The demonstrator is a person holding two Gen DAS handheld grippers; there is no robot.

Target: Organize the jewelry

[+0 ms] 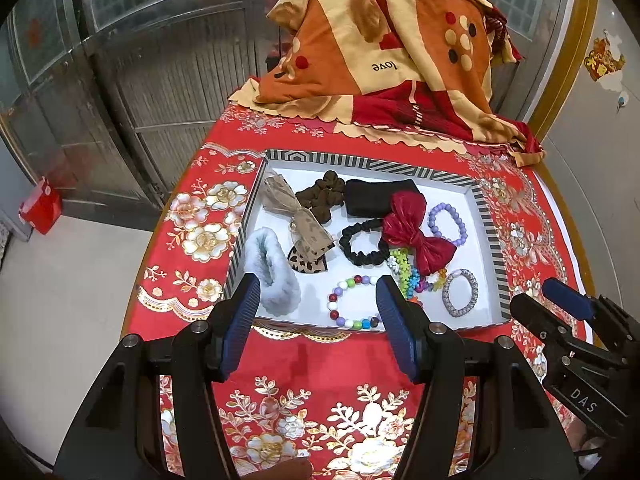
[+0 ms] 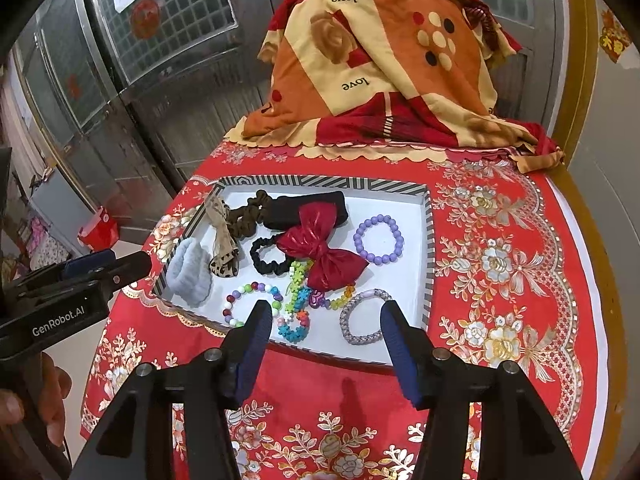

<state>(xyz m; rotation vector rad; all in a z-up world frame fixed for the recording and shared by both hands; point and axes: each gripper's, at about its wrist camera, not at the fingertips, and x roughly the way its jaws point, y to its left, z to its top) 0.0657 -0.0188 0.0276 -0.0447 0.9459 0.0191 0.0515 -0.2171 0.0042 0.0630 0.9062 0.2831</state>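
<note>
Both claws hover over the near edge of the red floral desk, short of the striped tray. My left claw is parted wide with nothing in it, and my right claw is likewise apart and empty. Everything seems already in the tray. At its near rim sit the multicoloured bead bracelet, the flower-bead bracelet and the woven silver bracelet. Mid-tray lie the red bow, black scrunchie and purple bead bracelet; the grey fluffy band hugs the left wall. If I tidy further, I'd pinch one strand from above, avoiding the tangle under the bow.
</note>
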